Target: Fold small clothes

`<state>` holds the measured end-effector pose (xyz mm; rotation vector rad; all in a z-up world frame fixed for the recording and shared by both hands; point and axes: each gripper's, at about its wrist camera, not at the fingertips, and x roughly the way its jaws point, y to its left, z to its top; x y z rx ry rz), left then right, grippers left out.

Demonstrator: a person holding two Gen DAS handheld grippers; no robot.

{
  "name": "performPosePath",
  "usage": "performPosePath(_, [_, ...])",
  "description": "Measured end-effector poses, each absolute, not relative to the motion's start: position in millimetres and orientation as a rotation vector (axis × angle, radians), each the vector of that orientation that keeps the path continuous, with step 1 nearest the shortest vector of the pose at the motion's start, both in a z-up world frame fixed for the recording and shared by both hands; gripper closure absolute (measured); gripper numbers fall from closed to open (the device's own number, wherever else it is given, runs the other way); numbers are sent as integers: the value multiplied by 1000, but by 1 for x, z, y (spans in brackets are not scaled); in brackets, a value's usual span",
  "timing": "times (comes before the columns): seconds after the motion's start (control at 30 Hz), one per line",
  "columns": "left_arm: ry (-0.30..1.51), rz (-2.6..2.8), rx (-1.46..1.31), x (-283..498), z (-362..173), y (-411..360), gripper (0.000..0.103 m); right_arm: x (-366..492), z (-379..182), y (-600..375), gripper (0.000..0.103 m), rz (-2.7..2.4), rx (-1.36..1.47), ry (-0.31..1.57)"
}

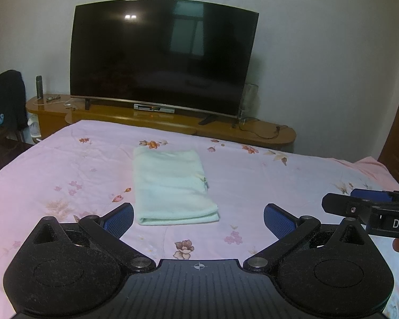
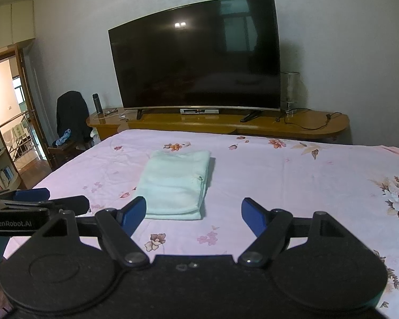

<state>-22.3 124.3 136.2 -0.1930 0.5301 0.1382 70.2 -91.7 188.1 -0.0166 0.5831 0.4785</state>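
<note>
The left gripper (image 1: 198, 219) has its jaws spread wide and holds nothing; its blue pads (image 1: 121, 219) hover above the bed (image 1: 292, 186), just short of the near end of a folded cloth (image 1: 173, 186). The right gripper (image 2: 193, 214) is likewise wide open and empty, poised beside the left one at about the same height, with the cloth's near end between and just beyond its blue pads (image 2: 133, 214).

The cloth lies flat near the middle of the bed, apart from both grippers. Its long axis runs away from the cameras toward the bed's far edge; the short, thick folded end faces the grippers. It is pale mint green, soft and towel-like, folded into a neat rectangle of several layers, with a small tag on its right edge.

The bed is covered by a pink sheet printed with scattered flowers. Beyond its far edge stands a long, glossy wooden cabinet (image 1: 252, 130) carrying a large dark television (image 1: 162, 55) against a pale wall. At the far left a chair (image 2: 71, 122) is draped with dark clothing, near an open doorway (image 2: 10, 122).
</note>
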Motion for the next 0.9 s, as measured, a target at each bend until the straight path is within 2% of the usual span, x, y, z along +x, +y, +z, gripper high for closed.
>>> performPosePath(0.9, [511, 147, -217, -27, 137, 131, 0, 71, 189, -93, 25, 478, -20, 585])
